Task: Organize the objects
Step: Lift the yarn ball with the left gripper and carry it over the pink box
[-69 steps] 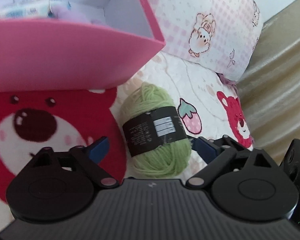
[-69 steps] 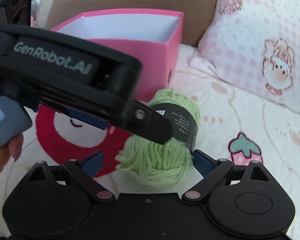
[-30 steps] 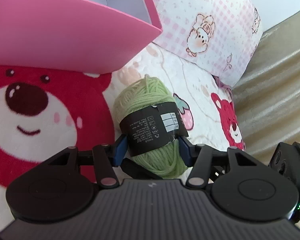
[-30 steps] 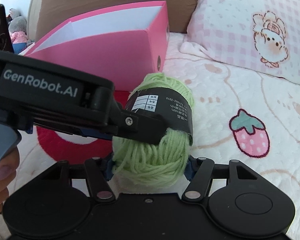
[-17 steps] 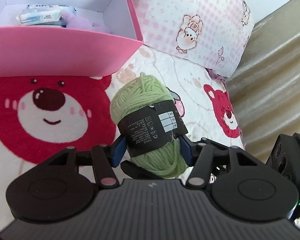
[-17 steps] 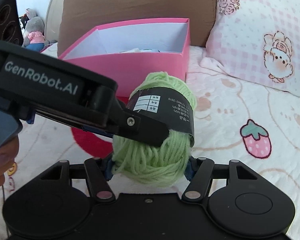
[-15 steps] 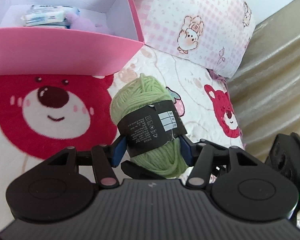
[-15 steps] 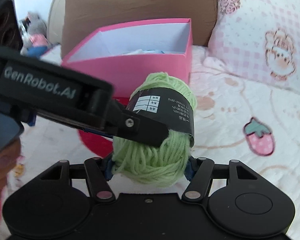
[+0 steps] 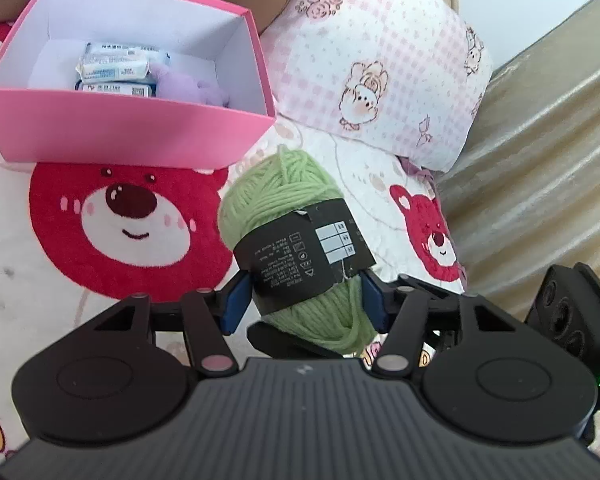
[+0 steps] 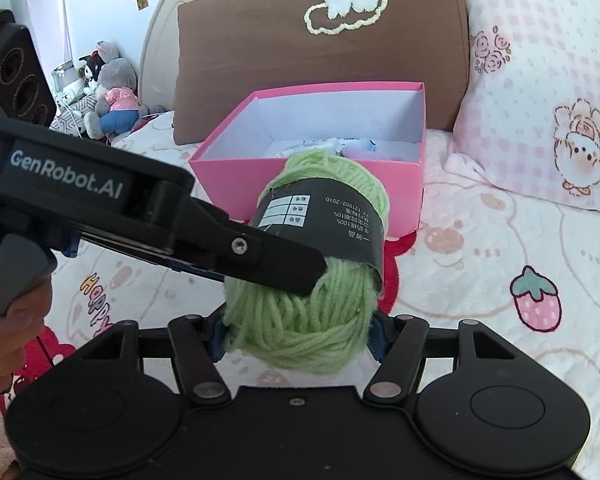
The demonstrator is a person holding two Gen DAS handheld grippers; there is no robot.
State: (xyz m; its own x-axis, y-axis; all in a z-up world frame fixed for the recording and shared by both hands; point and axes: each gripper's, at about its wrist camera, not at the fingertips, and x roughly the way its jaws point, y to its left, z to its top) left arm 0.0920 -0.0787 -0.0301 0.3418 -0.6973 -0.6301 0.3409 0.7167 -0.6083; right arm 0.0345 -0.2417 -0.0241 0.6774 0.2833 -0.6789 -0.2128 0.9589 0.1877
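- Currently the ball of light-green wool yarn with a black paper band (image 9: 300,240) is off the bedspread, held between both grippers, in front of the open pink cardboard box (image 9: 131,136).
- Left gripper (image 9: 304,300): blue pads sit against the band and the strands on either side; its jaws have just been opening a little, but the yarn is between them and looks held.
- Right gripper (image 10: 297,332): fingers clamp the lower, unbanded end of the yarn; strands bulge around the pads.
- Handling, my read: light, soft, squashy. It deforms under the pads, so grip is forgiving, nothing to break.
- Risk: loose strands can snag on a finger or pull out of the ball; the paper band looks smooth and could slide or tear at its seam.
- Best hold looks like across the middle over the band, or just below it where the wool is densest. The two grips are already about there.
- Box contents: two white-and-blue tissue packs (image 9: 115,60) stacked toward the back left, a soft lilac plush item (image 9: 187,88) beside them on the right.
- Front part of the box floor is hidden behind its near wall, so free room there is unclear; back right looks bare.
- Box sits on the white bedspread with red bear prints (image 9: 99,220), near a pink checked pillow (image 9: 380,60).
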